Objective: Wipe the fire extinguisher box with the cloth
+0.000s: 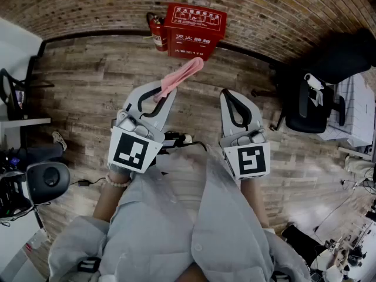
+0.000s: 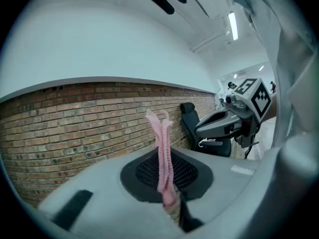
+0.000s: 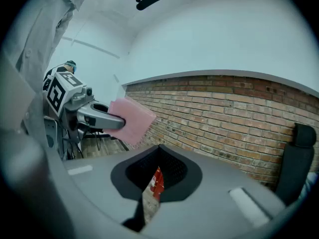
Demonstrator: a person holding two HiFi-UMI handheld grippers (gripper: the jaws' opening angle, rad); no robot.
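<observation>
left gripper clamped on cloth end; cloth soft, light, floppy, better bunched for wiping. right gripper jaws together, seemingly empty. fire extinguisher box rigid, likely steady.

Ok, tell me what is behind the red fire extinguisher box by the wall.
The brown brick wall rises right behind the red fire extinguisher box; a red fire extinguisher stands at the box's left side. The part of the wall directly behind the box is covered.
</observation>
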